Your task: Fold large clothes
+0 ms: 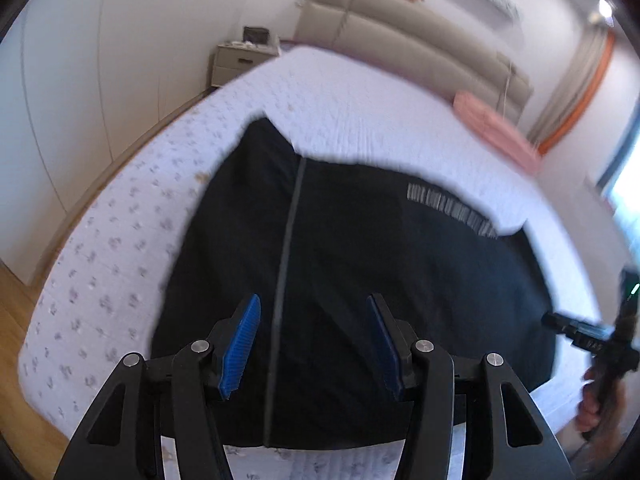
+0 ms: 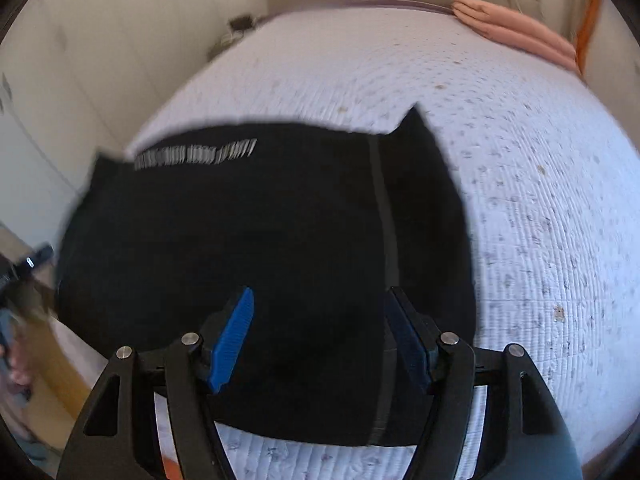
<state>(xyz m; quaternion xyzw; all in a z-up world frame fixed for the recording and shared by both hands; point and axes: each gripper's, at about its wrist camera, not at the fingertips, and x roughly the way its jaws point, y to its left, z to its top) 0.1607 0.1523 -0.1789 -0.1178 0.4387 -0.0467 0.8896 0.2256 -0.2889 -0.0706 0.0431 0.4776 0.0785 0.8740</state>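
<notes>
**One black garment on the bed, two grippers empty**

One black garment (image 1: 352, 280) lies flat on the single floral bed (image 1: 120, 272). Left gripper (image 1: 314, 344) and right gripper (image 2: 320, 340) hover above it, fingers apart, holding nothing. One pink pillow (image 2: 516, 32) lies near the headboard.

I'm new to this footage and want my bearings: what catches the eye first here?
A black garment with a grey stripe lies spread on the near part of the white floral bed. A pink folded cloth sits by the headboard. Both tools, left and right, hang open above the garment, holding nothing.
</notes>
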